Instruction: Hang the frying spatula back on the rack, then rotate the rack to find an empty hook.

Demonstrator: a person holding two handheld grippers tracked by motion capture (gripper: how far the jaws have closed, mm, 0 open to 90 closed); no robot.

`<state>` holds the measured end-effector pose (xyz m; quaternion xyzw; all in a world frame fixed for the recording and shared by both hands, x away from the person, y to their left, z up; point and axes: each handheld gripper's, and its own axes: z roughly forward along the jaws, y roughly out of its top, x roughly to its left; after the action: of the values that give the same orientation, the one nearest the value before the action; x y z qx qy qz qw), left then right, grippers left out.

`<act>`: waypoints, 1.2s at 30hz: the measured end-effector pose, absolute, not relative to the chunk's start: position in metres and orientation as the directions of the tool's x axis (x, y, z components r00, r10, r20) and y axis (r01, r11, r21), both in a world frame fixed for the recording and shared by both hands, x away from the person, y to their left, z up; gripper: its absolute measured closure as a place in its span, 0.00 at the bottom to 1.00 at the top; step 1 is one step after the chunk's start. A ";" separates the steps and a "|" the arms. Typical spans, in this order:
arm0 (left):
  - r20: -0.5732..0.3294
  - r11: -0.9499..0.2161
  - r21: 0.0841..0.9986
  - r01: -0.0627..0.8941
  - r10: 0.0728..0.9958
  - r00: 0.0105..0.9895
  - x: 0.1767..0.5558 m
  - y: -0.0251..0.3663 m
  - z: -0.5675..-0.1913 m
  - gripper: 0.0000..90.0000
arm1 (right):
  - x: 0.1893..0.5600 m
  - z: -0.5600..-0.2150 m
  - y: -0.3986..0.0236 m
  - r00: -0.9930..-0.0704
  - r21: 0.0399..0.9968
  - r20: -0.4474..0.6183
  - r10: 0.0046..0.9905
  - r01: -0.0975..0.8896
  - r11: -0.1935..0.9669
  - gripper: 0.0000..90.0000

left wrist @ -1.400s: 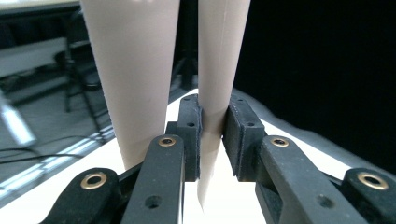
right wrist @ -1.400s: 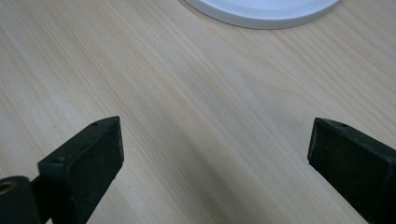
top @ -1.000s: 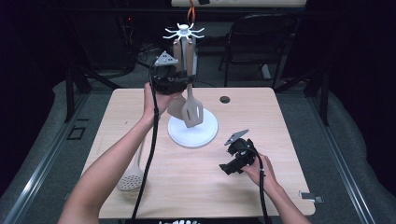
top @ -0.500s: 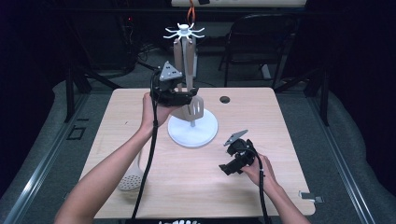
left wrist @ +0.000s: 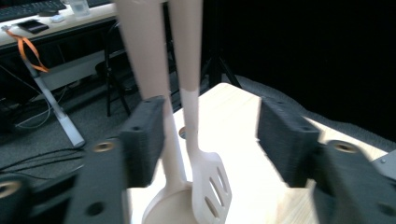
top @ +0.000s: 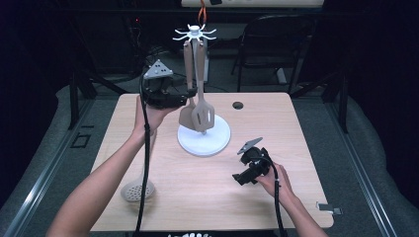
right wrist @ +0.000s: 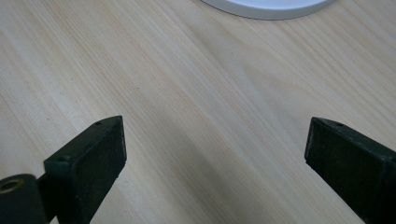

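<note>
A white utensil rack (top: 203,139) stands on the table with a round base and a hook crown on top. From it hang a tan spoon (top: 187,114) and a tan slotted spatula (top: 203,116). My left gripper (top: 191,94) is raised at the rack's left, level with the handles, and is open. In the left gripper view the left gripper (left wrist: 212,140) has the spatula (left wrist: 211,183) handle between its jaws, while the spoon (left wrist: 144,56) handle runs just past the left jaw. My right gripper (top: 240,177) rests low on the table, right of the base, open over bare wood (right wrist: 201,116).
A pale slotted skimmer (top: 138,190) lies near the table's front left, under the left forearm. A dark round hole (top: 238,105) sits in the table (top: 296,143) behind the rack. A black chair (top: 276,39) stands beyond the far edge. The rack base rim (right wrist: 266,7) shows ahead of the right gripper.
My left gripper came down beside the rack, then drew back a little to the left. The spatula swung in to hang straight beside the spoon. The right gripper has stayed put.
</note>
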<state>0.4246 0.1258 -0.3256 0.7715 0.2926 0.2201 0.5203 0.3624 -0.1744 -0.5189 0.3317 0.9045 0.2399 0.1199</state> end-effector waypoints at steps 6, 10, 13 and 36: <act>0.049 -0.251 0.950 0.186 0.709 0.704 0.424 0.141 -0.311 0.74 | 0.363 -0.520 -0.174 -0.752 0.509 -0.059 0.657 0.543 0.668 0.06; 0.071 -0.237 0.960 0.150 0.723 0.687 0.427 0.147 -0.297 0.90 | 0.363 -0.520 -0.173 -0.750 0.513 -0.054 0.659 0.546 0.663 0.06; 0.084 -0.235 0.962 0.136 0.733 0.675 0.429 0.148 -0.289 0.97 | 0.363 -0.521 -0.172 -0.749 0.524 -0.050 0.661 0.544 0.656 0.06; 0.107 -0.227 0.966 0.123 0.786 0.609 0.461 0.141 -0.254 1.00 | 0.363 -0.521 -0.174 -0.759 0.505 -0.062 0.648 0.536 0.677 0.06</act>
<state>0.4614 0.1414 -0.2539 0.7194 0.3159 0.3094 0.5356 0.3634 -0.1742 -0.5210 0.3260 0.9079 0.2354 0.1187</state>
